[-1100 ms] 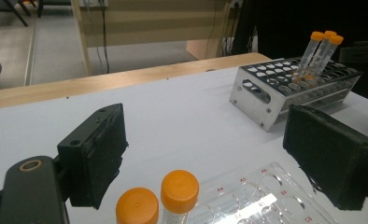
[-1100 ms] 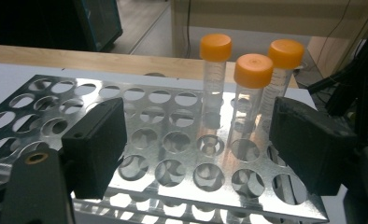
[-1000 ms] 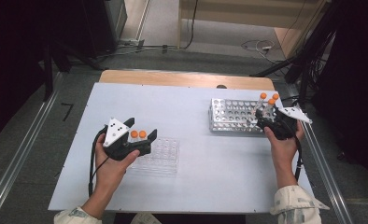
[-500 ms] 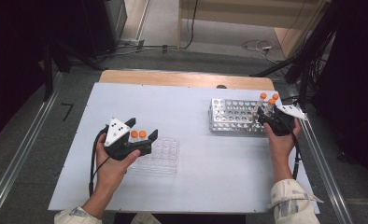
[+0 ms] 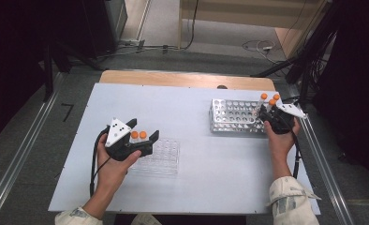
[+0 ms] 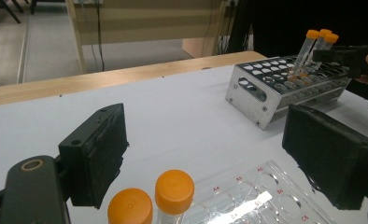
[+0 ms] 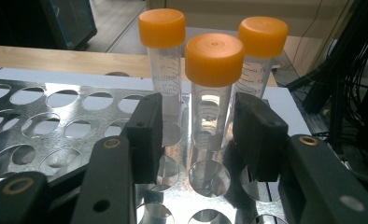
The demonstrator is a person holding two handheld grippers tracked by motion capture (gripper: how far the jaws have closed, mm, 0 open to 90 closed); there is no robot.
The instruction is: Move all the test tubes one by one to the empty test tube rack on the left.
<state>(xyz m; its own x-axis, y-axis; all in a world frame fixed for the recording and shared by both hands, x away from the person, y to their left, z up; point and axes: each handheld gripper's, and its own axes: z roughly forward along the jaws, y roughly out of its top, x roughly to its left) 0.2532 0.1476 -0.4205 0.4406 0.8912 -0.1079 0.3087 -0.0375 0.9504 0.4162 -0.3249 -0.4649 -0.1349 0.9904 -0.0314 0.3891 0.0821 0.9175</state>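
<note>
Right gripper view puts the right tool (image 7: 198,140) straddling the middle tube (image 7: 213,88) of three orange-capped ones standing in the metal rack (image 7: 56,126). Its jaws have just been closing in, with that tube between them, but I can see daylight on both sides, so the pads aren't pressing on it yet. Not a grip, just about to be one.

Progress-wise I'd guess they're moving tubes from the metal rack over to the clear rack (image 5: 166,157) on the person's left. Two tubes (image 6: 173,193) already stand in the clear one, three are left in the metal one, so a bit under halfway by my count.

Left tool (image 6: 219,154) hangs over the near end of the clear rack with jaws wide apart, the two tubes right below and between them, nothing clamped.

In the high view the metal rack sits at the far right of the tabletop (image 5: 196,187), the three tubes bunched at its right end, right where the right tool is. Well apart from the clear rack.
</note>
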